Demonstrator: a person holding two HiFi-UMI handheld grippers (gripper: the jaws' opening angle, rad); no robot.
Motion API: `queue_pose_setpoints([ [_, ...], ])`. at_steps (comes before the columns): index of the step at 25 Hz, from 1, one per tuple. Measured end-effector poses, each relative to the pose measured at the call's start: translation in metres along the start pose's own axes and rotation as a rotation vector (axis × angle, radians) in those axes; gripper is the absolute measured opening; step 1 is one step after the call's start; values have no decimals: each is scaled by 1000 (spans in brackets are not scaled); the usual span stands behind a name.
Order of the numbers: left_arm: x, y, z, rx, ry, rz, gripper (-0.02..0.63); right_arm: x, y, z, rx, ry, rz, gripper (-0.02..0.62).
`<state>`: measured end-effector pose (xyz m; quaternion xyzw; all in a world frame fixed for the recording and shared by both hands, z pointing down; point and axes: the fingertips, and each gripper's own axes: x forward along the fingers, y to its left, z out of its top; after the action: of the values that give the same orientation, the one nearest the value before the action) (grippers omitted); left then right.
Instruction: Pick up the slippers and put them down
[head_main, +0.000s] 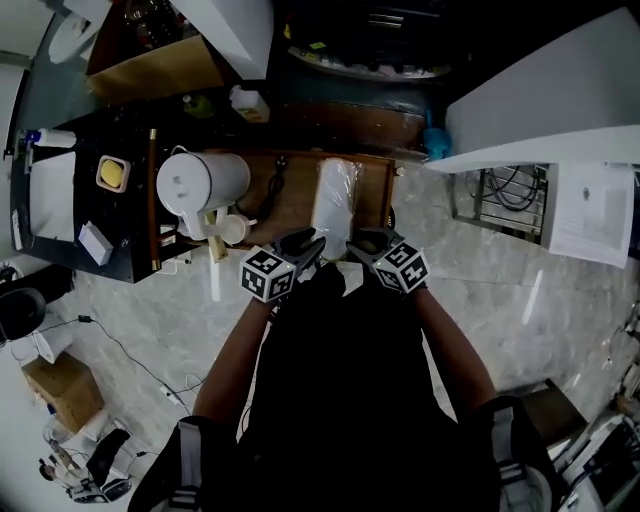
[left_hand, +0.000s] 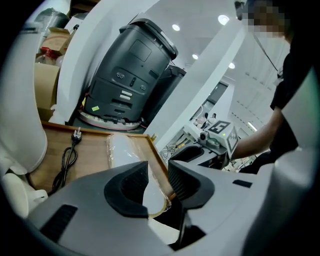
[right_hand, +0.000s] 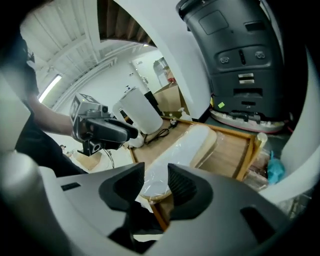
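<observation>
Left gripper (head_main: 306, 246) and right gripper (head_main: 368, 244) hover, jaws apart, at wrapped slippers' (head_main: 335, 200) near end on wooden tray (head_main: 388, 190).

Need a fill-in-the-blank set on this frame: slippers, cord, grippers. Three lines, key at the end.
1. The slippers are wrapped in clear ____.
2. The black cord lies between the white kettle and the ____.
3. The left gripper and right gripper both have jaws that are ____.
Missing words: plastic; slippers; open.
</observation>
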<state>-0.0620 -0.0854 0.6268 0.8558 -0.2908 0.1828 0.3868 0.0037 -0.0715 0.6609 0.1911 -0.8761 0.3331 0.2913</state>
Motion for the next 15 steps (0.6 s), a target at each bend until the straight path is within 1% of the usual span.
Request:
queue_pose_setpoints([
  [3,8,18,-6,-42,6,14,145,10,-15,-7,51,8,-12,166],
  [6,16,35,-12,-55,10,41,198,20,-27,-16,74,42,-19,204],
  [9,25,48,-25,-54,66,49,242,29,-37,-24,121,69,-17,224],
  [12,33,56,-34,-60,115,45,259,37,-45,-29,151,96,-13,248],
  [15,40,62,-39,-95,142,29,264,45,-46,-33,152,134,19,265],
])
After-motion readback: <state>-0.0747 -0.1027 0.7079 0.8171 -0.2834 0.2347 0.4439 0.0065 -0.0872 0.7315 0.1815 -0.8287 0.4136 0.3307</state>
